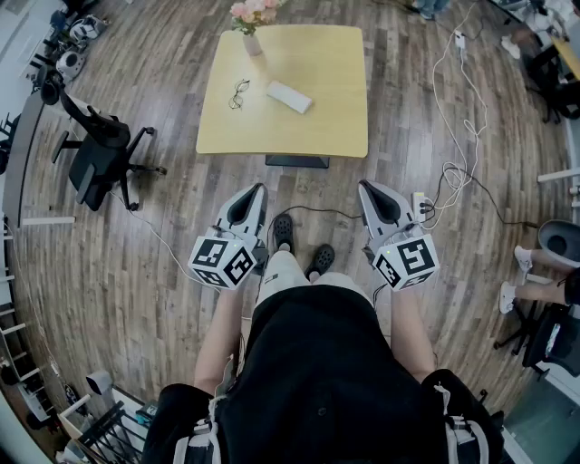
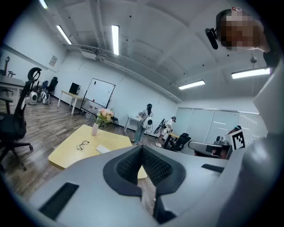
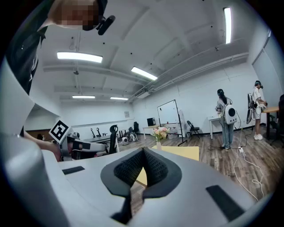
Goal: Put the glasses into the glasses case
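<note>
A pair of dark-rimmed glasses [image 1: 238, 92] lies on the left part of a yellow table [image 1: 335, 109], also seen as glasses [image 2: 82, 145]. A white glasses case [image 1: 289, 96] rests just right of them, closed, and shows as the case [image 2: 103, 149]. I stand well short of the table. My left gripper [image 1: 259, 188] and right gripper [image 1: 364, 187] are held side by side at waist height, pointing toward the table, both shut with nothing between the pads. In the right gripper view the table [image 3: 186, 153] is partly hidden by the jaws.
A vase of pink flowers [image 1: 251, 20] stands at the table's far left corner. A black office chair [image 1: 98, 154] is left of the table. White cables [image 1: 462, 136] trail over the wood floor on the right. People stand at the far desks [image 2: 145, 119].
</note>
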Demonstrator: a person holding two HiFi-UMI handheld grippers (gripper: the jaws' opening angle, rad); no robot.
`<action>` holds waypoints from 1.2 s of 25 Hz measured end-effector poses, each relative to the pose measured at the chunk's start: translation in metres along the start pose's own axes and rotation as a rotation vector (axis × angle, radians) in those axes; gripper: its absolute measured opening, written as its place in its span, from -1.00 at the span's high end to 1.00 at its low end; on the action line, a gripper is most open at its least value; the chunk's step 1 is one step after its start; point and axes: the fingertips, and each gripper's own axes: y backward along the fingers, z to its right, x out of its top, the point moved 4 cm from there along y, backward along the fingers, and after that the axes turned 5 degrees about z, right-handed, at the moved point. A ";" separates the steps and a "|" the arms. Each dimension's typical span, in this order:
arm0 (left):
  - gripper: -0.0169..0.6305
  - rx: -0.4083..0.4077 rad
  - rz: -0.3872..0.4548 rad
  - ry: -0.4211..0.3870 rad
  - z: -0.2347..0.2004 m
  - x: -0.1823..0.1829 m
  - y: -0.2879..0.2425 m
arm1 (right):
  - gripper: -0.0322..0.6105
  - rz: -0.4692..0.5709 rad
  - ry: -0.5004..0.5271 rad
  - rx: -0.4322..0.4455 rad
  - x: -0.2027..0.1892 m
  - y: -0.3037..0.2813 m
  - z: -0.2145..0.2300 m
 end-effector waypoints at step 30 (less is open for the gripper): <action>0.88 -0.039 -0.025 0.030 -0.120 0.032 -0.110 | 0.85 -0.088 0.020 0.032 -0.005 -0.172 0.022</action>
